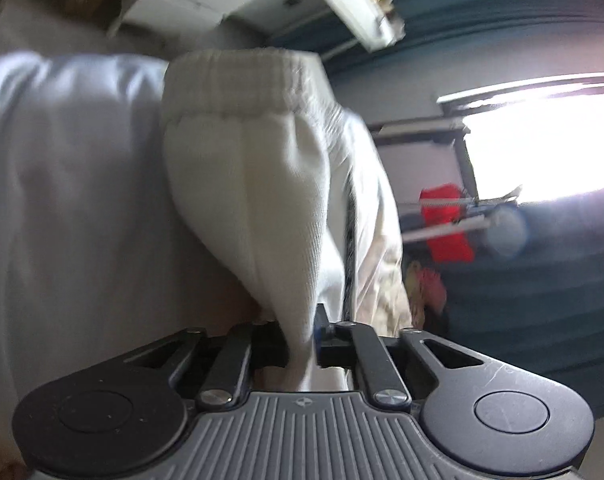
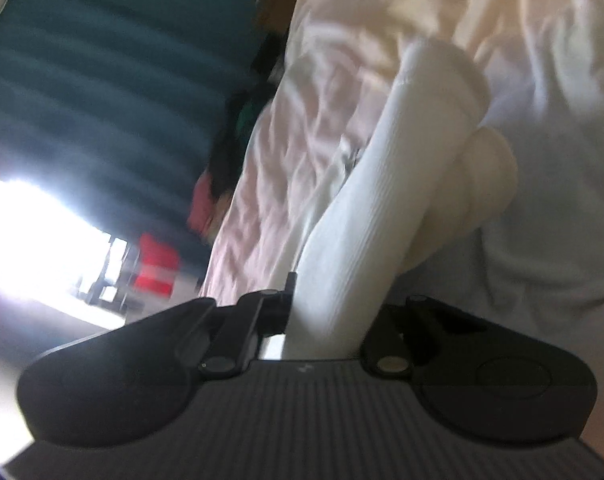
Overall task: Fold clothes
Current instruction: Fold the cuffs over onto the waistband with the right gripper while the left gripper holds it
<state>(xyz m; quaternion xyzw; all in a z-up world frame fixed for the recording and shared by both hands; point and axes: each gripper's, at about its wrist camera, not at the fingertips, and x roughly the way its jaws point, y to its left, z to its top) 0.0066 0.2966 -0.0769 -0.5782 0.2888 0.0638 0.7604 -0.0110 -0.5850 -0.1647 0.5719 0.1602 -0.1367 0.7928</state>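
A white knit garment [image 1: 262, 200] with an elastic waistband [image 1: 242, 80] hangs up in front of the left wrist camera. My left gripper [image 1: 302, 340] is shut on a bunched fold of it, and the cloth fills the gap between the jaws. In the right wrist view a ribbed white strip of the garment [image 2: 381, 180] runs up and to the right from my right gripper [image 2: 325, 312], which is shut on it. The cloth hides the fingertips of both grippers.
A pale wrinkled sheet [image 2: 333, 100] lies behind the garment, with white bedding [image 1: 62, 200] at the left. Blue ribbed wall or curtain [image 1: 541, 300], a bright window [image 1: 541, 140] and a red item [image 1: 445, 224] on a rack stand to the side. Both views are blurred.
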